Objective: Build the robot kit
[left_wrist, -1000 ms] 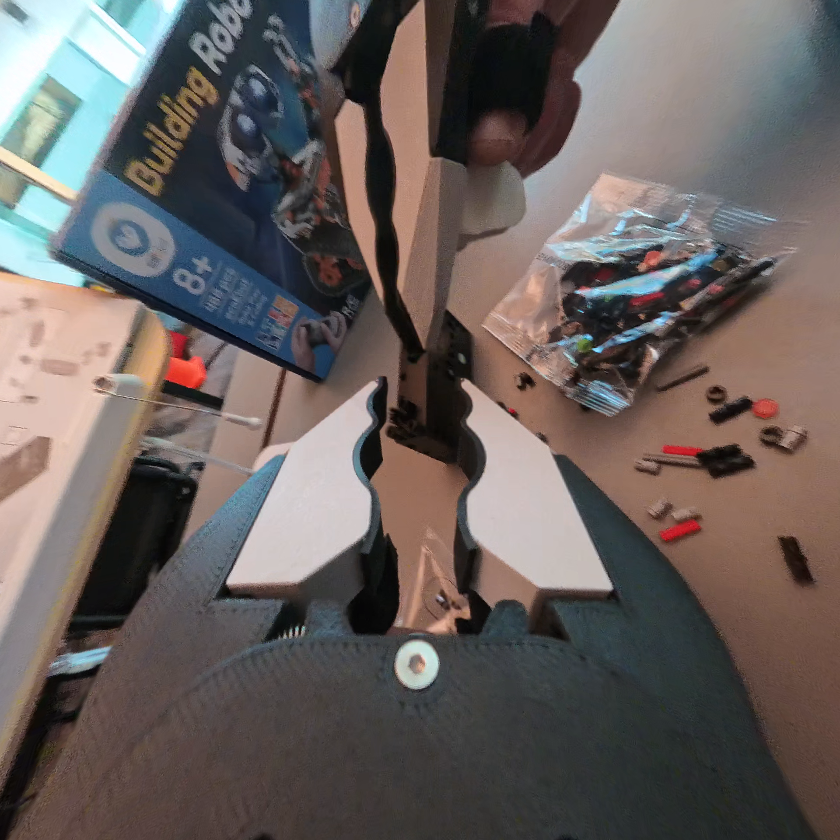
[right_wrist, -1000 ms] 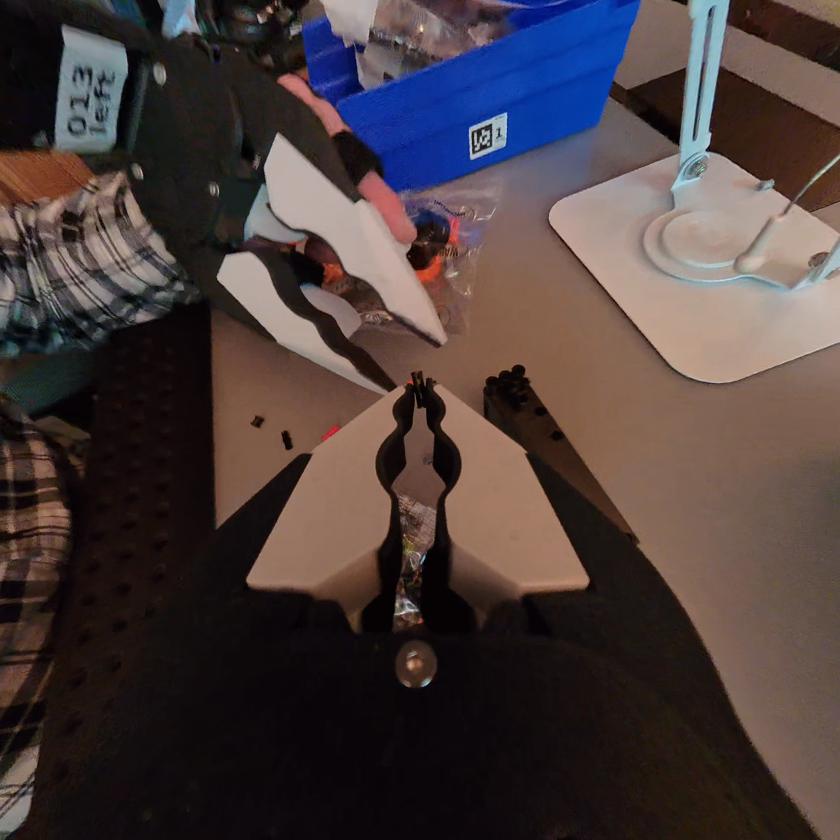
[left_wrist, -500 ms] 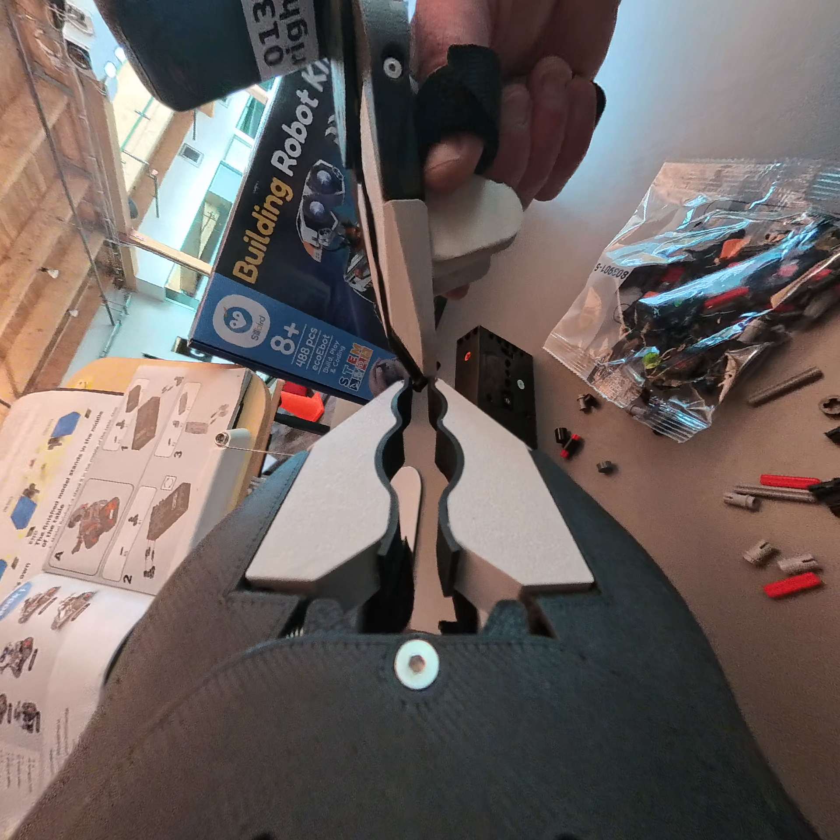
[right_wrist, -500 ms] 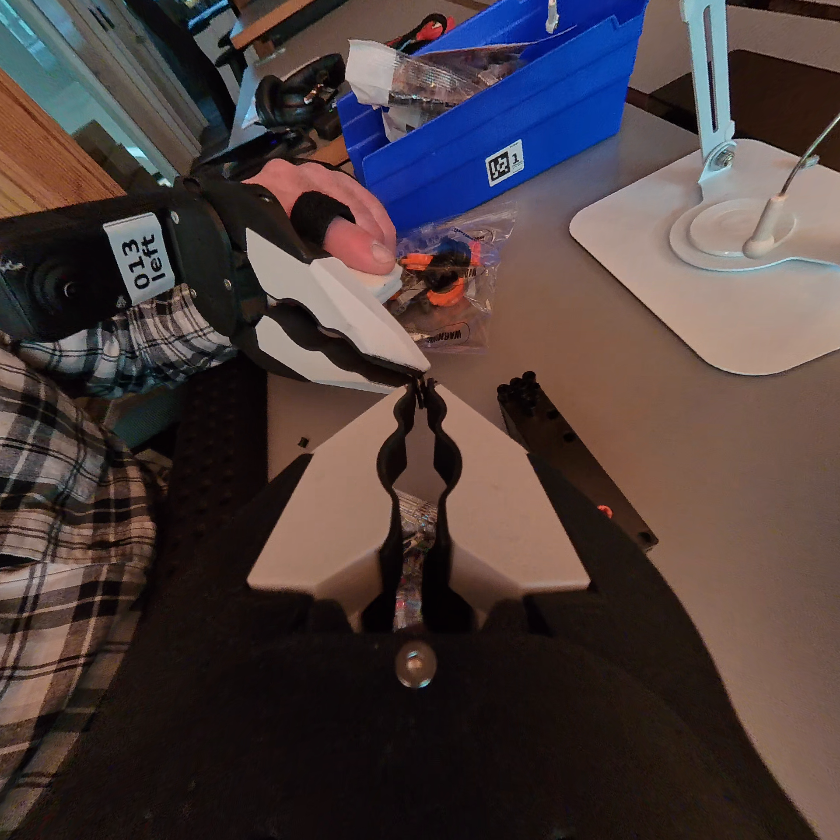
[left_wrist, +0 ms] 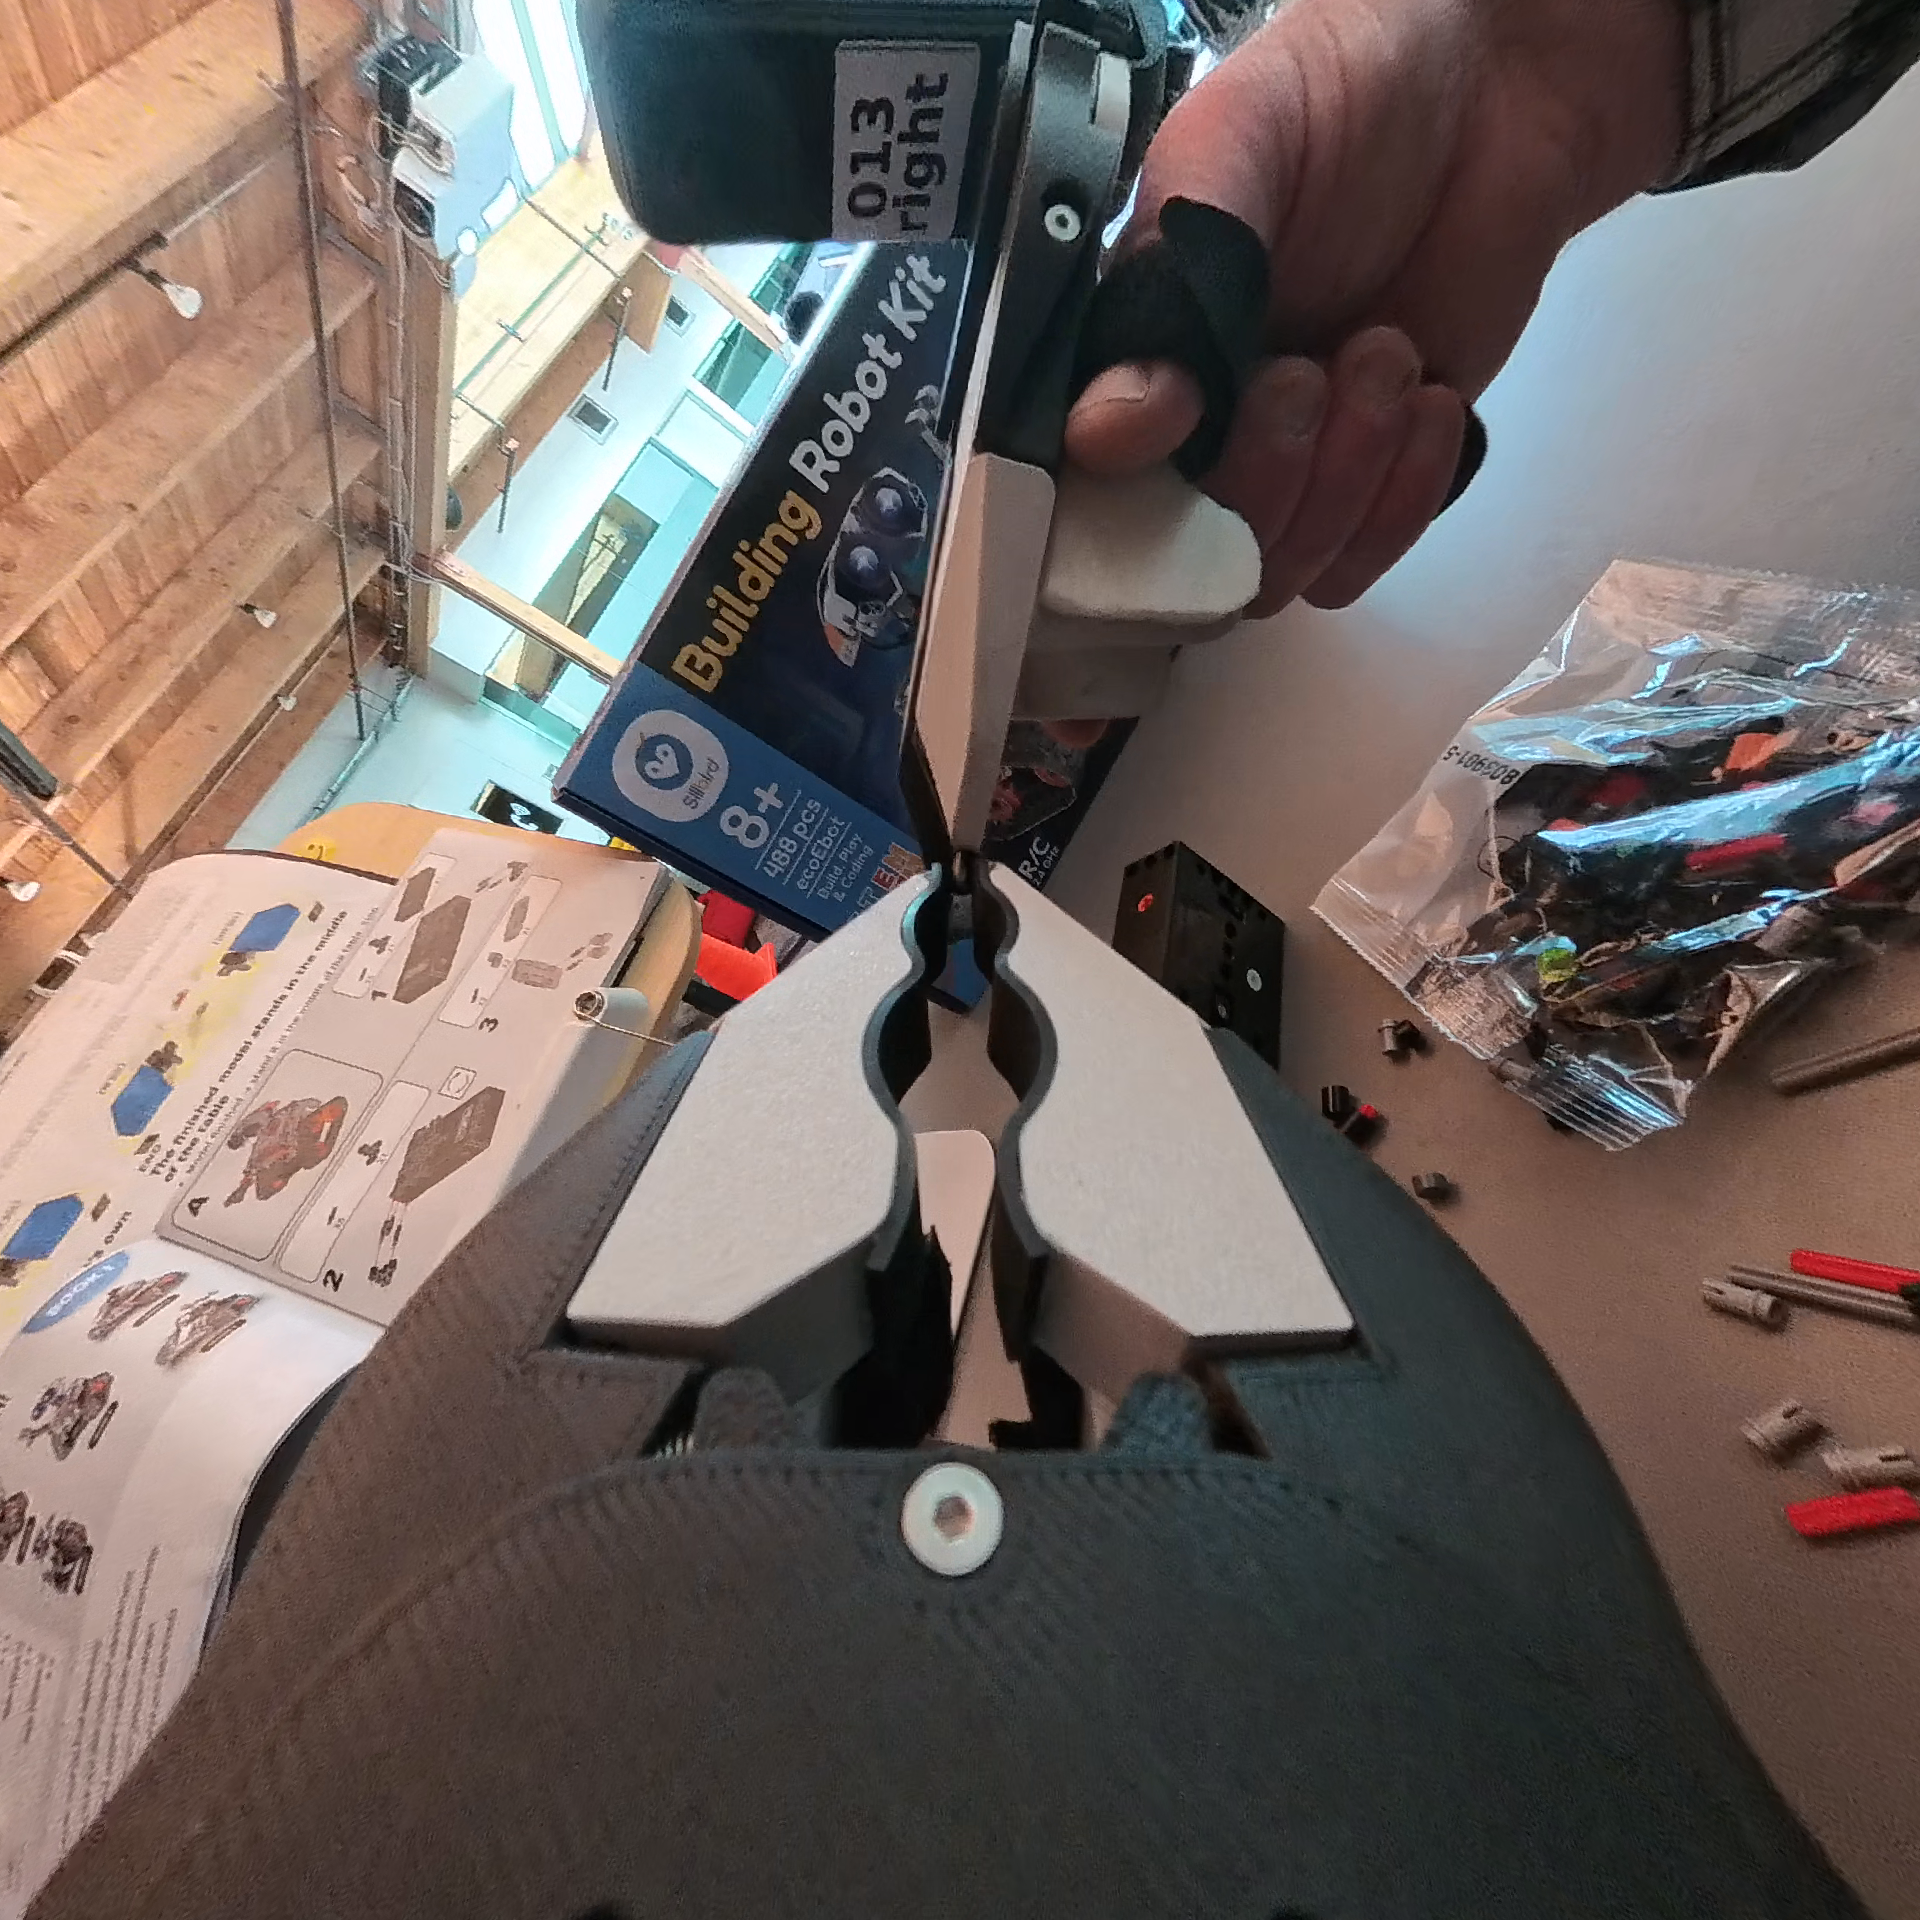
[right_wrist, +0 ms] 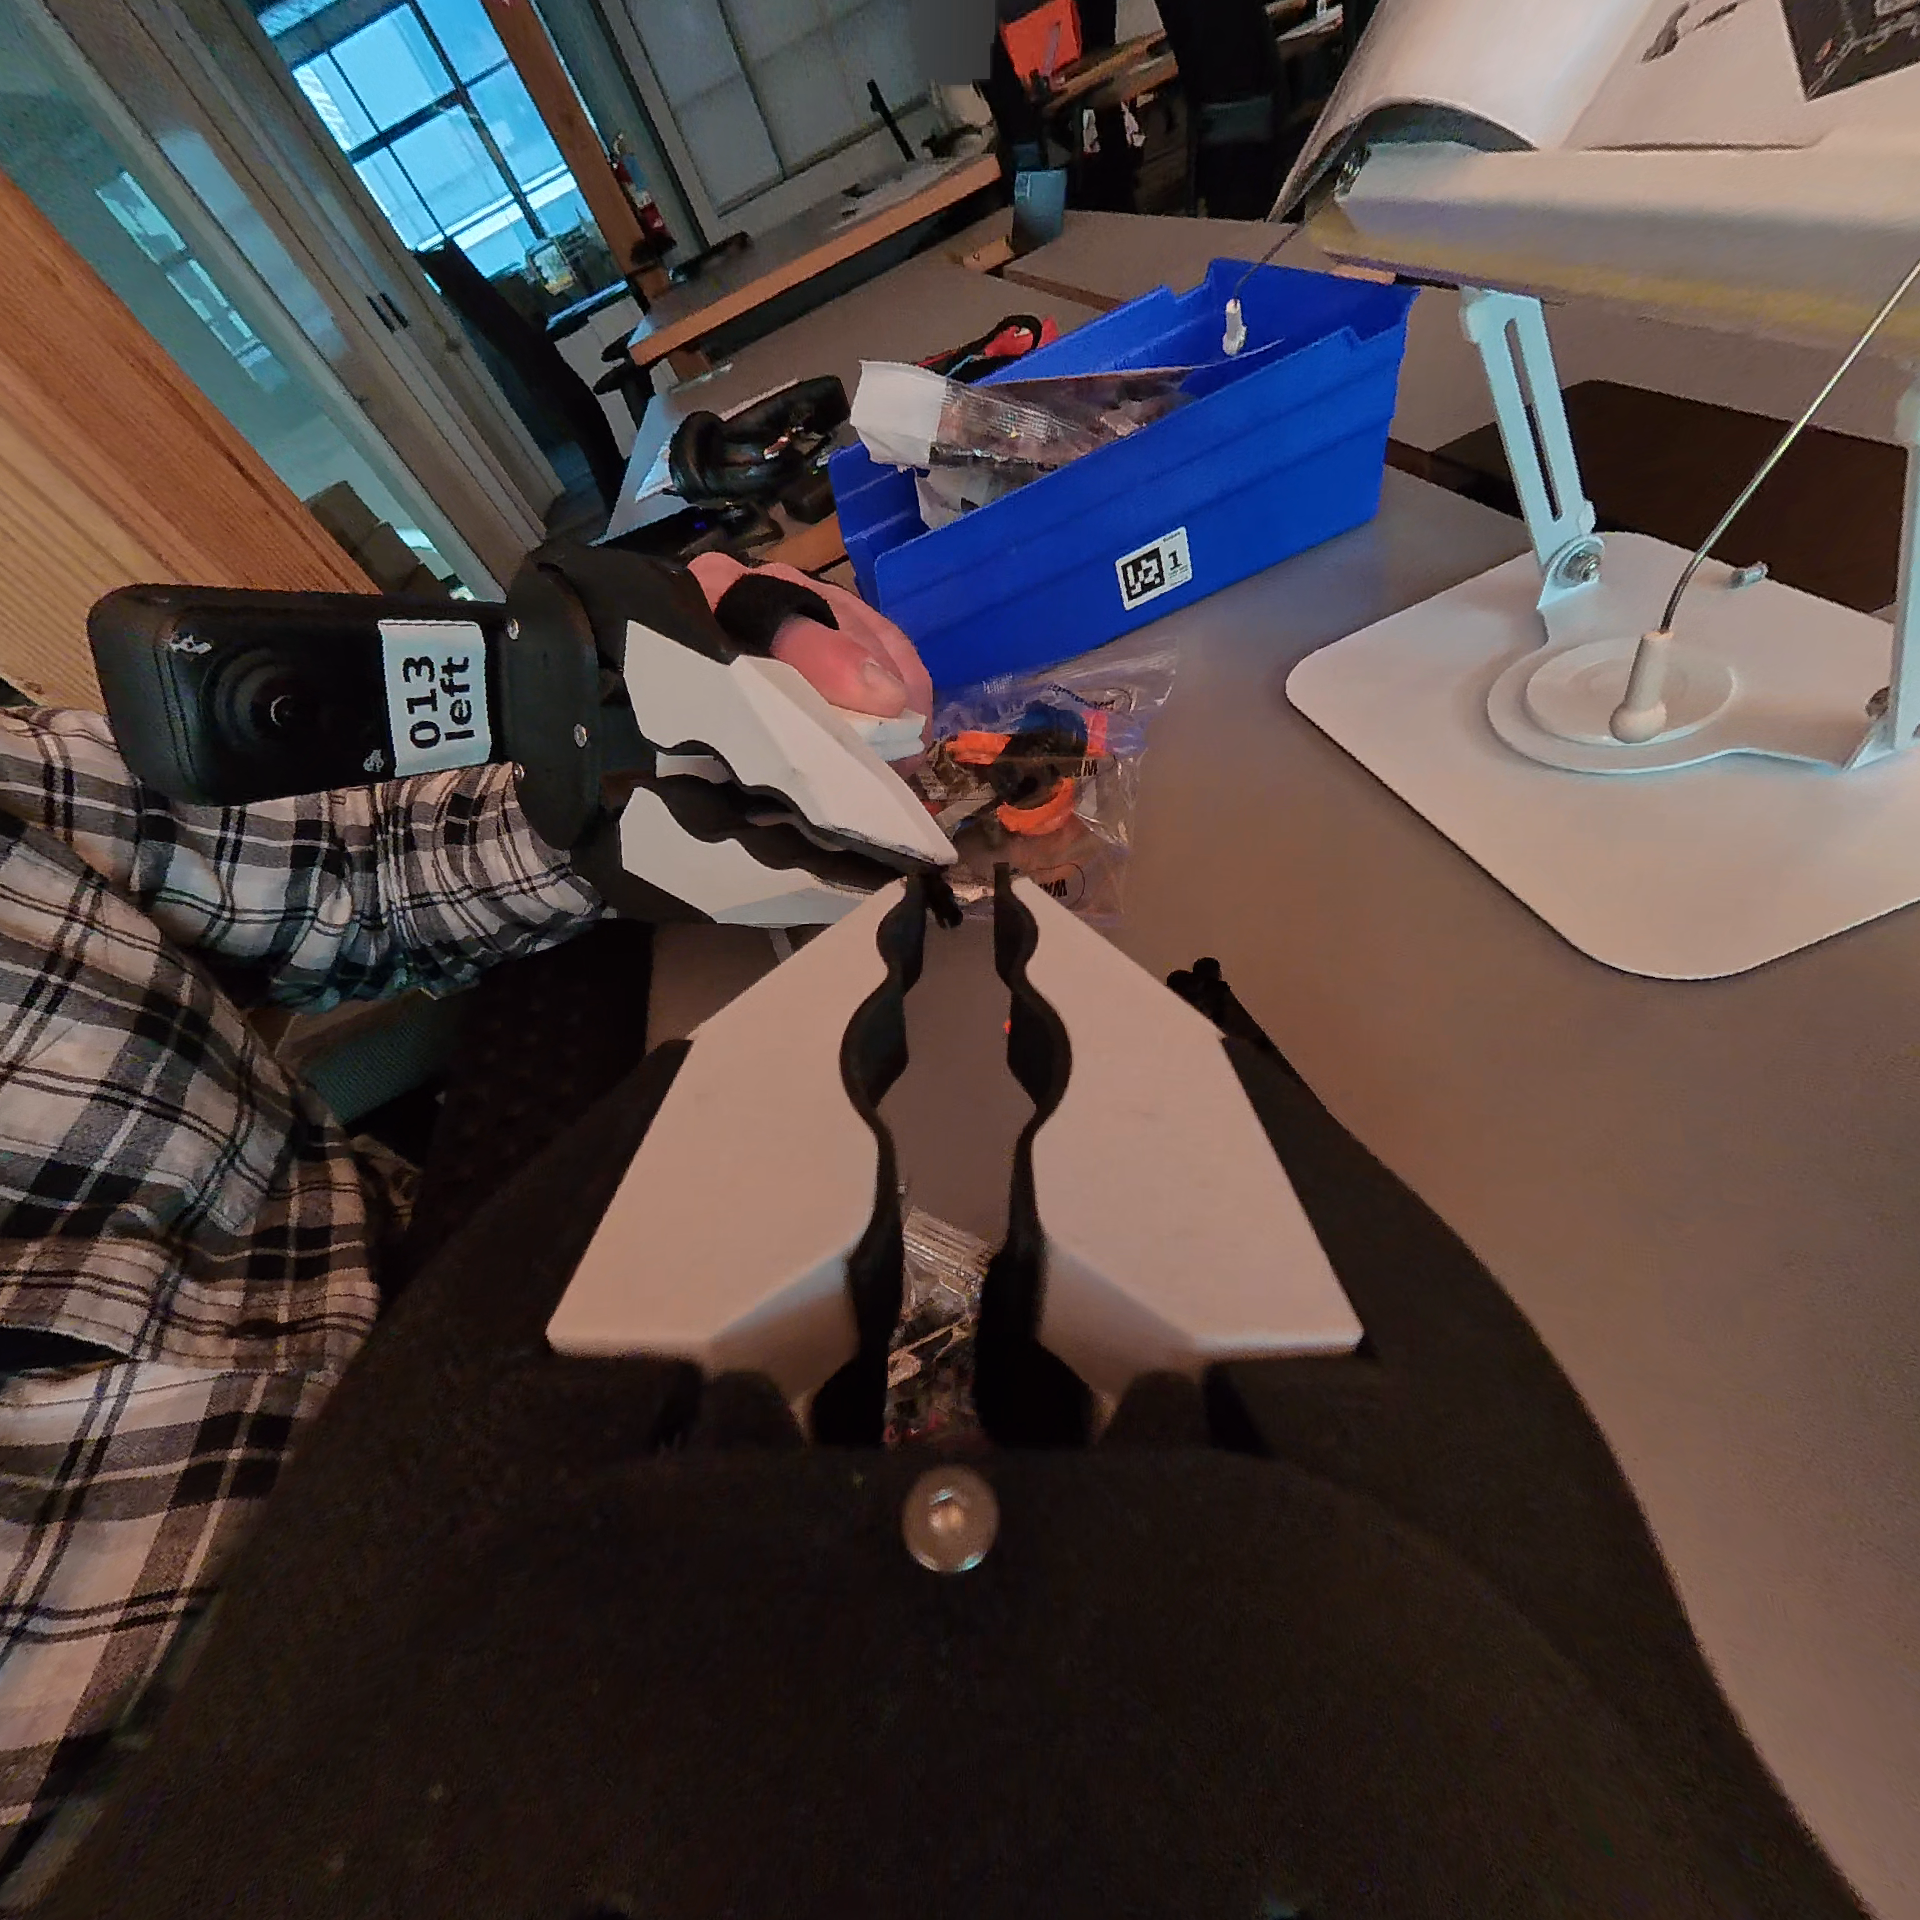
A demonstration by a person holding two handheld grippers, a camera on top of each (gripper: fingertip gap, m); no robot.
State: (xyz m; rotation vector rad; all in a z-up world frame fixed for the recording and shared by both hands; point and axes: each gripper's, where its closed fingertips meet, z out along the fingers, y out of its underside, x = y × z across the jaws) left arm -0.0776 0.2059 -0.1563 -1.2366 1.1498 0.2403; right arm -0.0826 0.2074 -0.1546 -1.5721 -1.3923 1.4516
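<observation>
above table point(right_wrist: 1455, 1143), tiny black piece point(left_wrist: 961, 871) between both tongs (tip-to-tip).

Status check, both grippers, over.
Left gripper shut on small black piece, tip to tip with right gripper. Right open, jaws either side of the piece. Black block and parts bag on table, apart from both.

Small black piece point(left_wrist: 962, 896) is pinched at the tips of the left tool point(left_wrist: 963, 881), off the bench. Right tool point(right_wrist: 954, 896) meets it tip to tip, jaws slightly parted, piece beside one finger.
</observation>
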